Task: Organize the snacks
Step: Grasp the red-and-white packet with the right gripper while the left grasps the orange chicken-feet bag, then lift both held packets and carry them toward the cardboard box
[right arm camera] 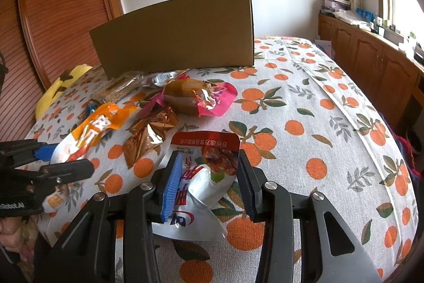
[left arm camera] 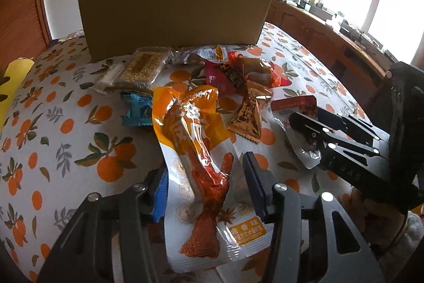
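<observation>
A pile of snack packets lies on the orange-print tablecloth (left arm camera: 66, 150) in front of a cardboard box (left arm camera: 175, 15), which also shows in the right wrist view (right arm camera: 177, 33). My left gripper (left arm camera: 204, 177) is open, its fingers on either side of a long orange-and-white chicken-foot packet (left arm camera: 196, 150). My right gripper (right arm camera: 209, 177) is open around a red-and-white meat packet (right arm camera: 201, 177); in the left wrist view that gripper (left arm camera: 310, 129) sits over the same packet (left arm camera: 294, 108). A gold candy packet (left arm camera: 249, 113) lies between the two.
Behind lie a sesame bar (left arm camera: 140, 68), a teal wrapper (left arm camera: 136, 110), a pink-wrapped brown snack (right arm camera: 196, 97) and a clear packet (left arm camera: 185, 55). A yellow cushion (right arm camera: 63, 86) is at the left edge. Wooden cabinets (right arm camera: 371, 60) run under the window on the right.
</observation>
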Available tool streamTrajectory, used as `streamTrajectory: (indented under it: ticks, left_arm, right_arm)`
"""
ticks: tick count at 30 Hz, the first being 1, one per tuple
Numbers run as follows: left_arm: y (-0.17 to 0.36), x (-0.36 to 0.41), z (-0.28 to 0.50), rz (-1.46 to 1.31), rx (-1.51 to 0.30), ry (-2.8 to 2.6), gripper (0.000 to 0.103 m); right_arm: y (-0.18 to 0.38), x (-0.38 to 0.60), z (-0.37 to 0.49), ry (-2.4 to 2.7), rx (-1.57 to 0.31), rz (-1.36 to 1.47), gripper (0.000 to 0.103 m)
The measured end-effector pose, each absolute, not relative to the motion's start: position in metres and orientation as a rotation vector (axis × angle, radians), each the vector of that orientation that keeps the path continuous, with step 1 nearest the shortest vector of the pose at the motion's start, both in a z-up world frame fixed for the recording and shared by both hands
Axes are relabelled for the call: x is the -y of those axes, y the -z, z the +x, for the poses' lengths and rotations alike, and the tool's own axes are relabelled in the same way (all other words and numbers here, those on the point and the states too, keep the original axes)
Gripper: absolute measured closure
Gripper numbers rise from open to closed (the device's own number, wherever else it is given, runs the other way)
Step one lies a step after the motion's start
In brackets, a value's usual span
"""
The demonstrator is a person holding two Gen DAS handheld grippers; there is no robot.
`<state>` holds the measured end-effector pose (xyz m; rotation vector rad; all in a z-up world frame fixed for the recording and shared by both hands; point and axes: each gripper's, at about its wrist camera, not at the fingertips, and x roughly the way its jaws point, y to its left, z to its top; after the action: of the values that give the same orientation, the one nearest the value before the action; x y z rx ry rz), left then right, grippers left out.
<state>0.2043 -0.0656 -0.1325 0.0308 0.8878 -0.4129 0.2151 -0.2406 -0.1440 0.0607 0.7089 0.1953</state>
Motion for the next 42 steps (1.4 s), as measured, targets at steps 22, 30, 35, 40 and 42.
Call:
streamTrajectory:
  ticks: [22,30,35,40,42]
  left_arm:
    - [0.102,0.061,0.184,0.028,-0.776,0.406,0.053]
    - [0.103,0.056,0.182,0.013,-0.765,0.401,0.053]
    - [0.102,0.053,0.178,0.010,-0.756,0.399,0.053]
    - [0.101,0.050,0.178,0.001,-0.744,0.402,0.052]
    - [0.098,0.048,0.177,0.000,-0.733,0.403,0.053]
  right_arm:
    - [0.143,0.238,0.211,-0.205,-0.714,0.047,0.064]
    - [0.134,0.244,0.207,-0.248,-0.732,0.085,0.088]
    - [0.121,0.244,0.203,-0.272,-0.728,0.099,0.102]
    - [0.111,0.242,0.201,-0.285,-0.718,0.101,0.103]
    - [0.104,0.242,0.199,-0.287,-0.707,0.097,0.103]
